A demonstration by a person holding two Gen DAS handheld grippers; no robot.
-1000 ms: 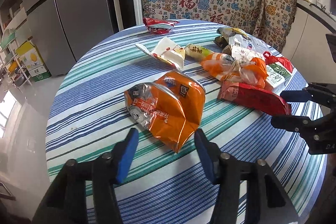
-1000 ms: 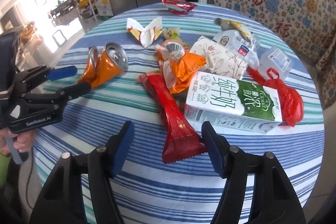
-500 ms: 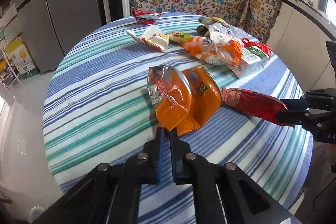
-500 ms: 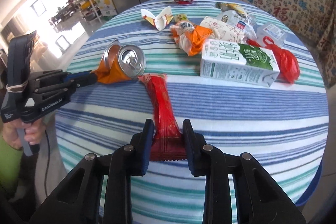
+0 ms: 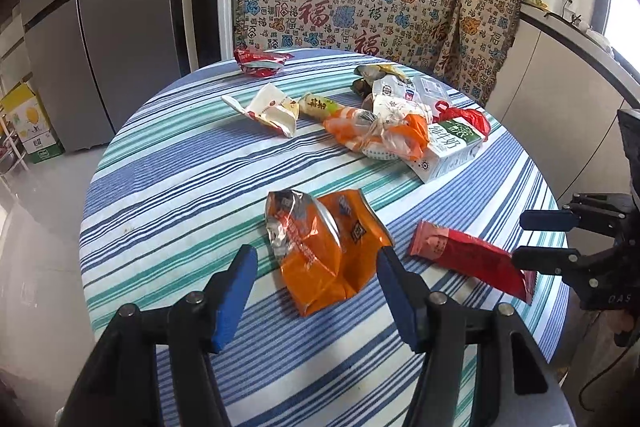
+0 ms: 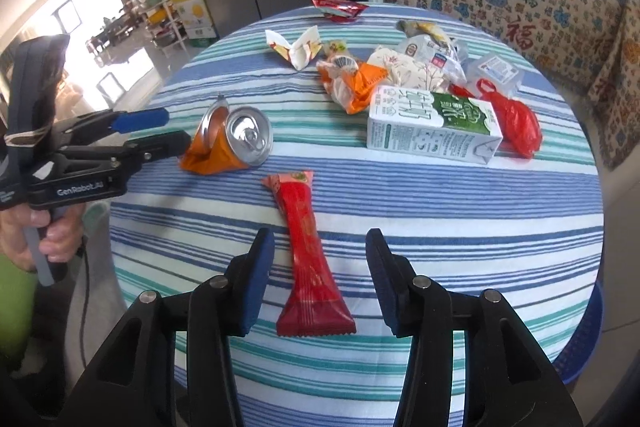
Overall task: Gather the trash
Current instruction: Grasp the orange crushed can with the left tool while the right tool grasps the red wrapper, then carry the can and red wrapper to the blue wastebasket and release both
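Note:
A crushed orange can (image 5: 324, 247) lies on the striped round table (image 5: 180, 187), near its front edge. My left gripper (image 5: 316, 291) is open, its blue pads on either side of the can's near end. A long red snack wrapper (image 6: 310, 255) lies flat near the right edge. My right gripper (image 6: 320, 279) is open, its pads on either side of the wrapper's near half. The can also shows in the right wrist view (image 6: 232, 143), and the wrapper in the left wrist view (image 5: 472, 259).
A heap of trash lies farther back: a green and white milk carton (image 6: 432, 123), a red plastic bag (image 6: 514, 123), an orange bag (image 5: 380, 135), a white folded wrapper (image 5: 272, 109), a red packet (image 5: 260, 63). A patterned cloth-covered bench (image 5: 352, 7) and a fridge (image 5: 100, 7) stand behind.
Both grippers were shut on their items half a second ago and have opened. The can and the red wrapper now lie nearer the table's front edge than a second ago.

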